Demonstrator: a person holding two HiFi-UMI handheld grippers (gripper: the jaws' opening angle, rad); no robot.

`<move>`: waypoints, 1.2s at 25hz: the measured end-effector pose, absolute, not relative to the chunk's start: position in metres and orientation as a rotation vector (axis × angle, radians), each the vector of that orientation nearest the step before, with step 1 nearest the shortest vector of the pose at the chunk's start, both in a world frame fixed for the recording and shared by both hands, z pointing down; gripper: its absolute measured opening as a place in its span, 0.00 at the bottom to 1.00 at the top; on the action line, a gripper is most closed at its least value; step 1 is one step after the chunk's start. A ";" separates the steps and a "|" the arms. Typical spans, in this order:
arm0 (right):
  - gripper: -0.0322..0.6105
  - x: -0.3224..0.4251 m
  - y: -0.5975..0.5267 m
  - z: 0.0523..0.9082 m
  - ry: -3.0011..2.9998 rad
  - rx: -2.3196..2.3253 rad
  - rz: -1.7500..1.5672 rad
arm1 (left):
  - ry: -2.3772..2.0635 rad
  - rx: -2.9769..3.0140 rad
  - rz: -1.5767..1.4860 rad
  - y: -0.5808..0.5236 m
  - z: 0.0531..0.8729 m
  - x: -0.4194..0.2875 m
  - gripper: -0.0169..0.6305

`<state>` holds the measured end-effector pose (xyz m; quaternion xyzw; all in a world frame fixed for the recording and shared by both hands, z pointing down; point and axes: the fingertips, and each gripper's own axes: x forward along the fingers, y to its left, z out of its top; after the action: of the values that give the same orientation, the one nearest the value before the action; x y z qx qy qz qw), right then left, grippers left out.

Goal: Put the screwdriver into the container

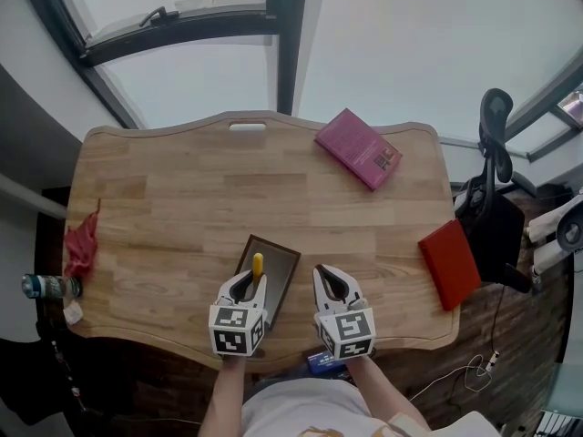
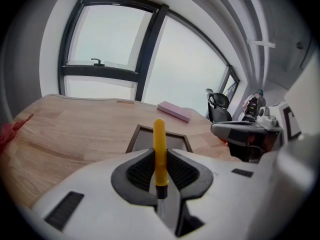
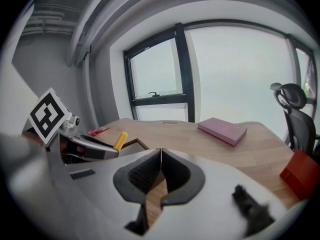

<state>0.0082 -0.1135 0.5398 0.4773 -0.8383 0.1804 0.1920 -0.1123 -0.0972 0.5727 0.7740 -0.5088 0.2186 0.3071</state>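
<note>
Surface: wooden table (image 1: 164, 198) under big windows.
Screwdriver: our screwdriver (image 1: 258, 264) hangs over the container (image 1: 284, 262); we judge it light, stiff, smooth-handled.
Hold: left gripper (image 1: 248, 285) clamps the yellow handle's lower half.
Free side: right gripper (image 1: 333, 285), jaws together, empty.

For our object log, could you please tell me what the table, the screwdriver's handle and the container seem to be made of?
The table looks like wood with a satin finish; grain and plank joints show. The screwdriver: yellow handle, apparently smooth, slightly glossy plastic. The container has a dark brown rim and grey matte floor; wood or plastic, I cannot tell.
</note>
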 end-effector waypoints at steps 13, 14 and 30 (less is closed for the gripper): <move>0.10 0.011 -0.117 0.561 -2.327 1.316 0.561 | -1.276 2.017 0.680 -0.102 0.591 -0.104 0.15; 0.10 0.011 -0.118 0.563 -2.324 1.313 0.564 | -1.265 2.015 0.688 -0.102 0.593 -0.103 0.15; 0.10 0.012 -0.123 0.582 -2.292 1.295 0.616 | -1.148 1.959 0.851 -0.100 0.617 -0.090 0.15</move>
<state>0.0123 -0.1226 0.5823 0.4676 -0.8275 0.2223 0.2172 -0.0902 -0.0995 0.6168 0.7567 -0.4433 0.3285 0.3506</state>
